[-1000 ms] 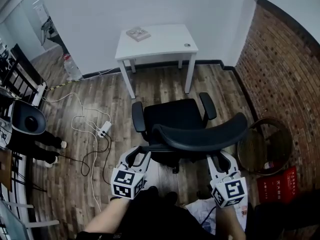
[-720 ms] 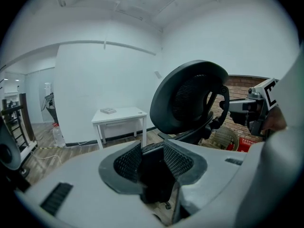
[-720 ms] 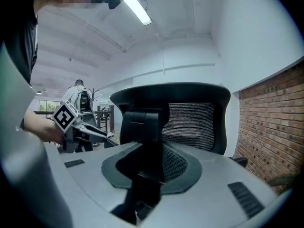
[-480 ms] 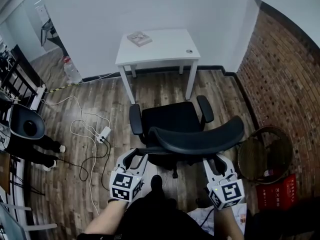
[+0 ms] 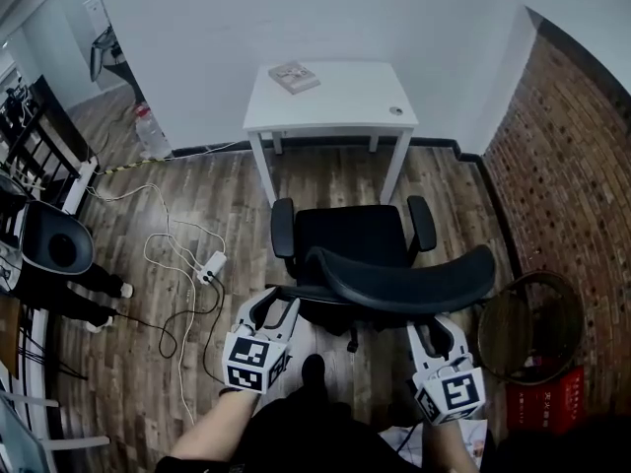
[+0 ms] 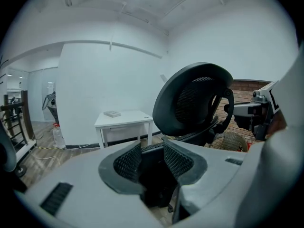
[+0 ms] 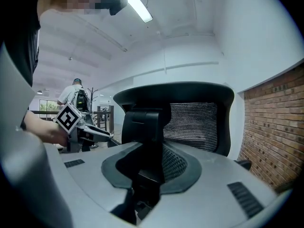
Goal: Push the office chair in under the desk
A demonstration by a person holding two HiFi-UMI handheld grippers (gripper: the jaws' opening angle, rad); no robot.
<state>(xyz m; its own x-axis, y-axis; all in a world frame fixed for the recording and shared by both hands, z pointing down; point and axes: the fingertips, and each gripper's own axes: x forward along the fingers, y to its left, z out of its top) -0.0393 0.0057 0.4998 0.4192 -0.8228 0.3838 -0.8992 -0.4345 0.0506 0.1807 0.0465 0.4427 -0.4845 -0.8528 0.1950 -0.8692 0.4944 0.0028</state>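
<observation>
Head view shows the office chair on the wood floor, just near of the white desk (seat facing it); left tongs and right tongs, 2 together, clamp its backrest frame.

Brown wood-plank floor. Plain white wall behind small white rectangular desk. Red brick wall at right. Round wicker piece, possibly a basket, near the brick. Long fluorescent ceiling tube, lit.

One office chair, one white desk, one book, one bottle, one power strip are counted; two grippers are seen: left gripper, right gripper.
</observation>
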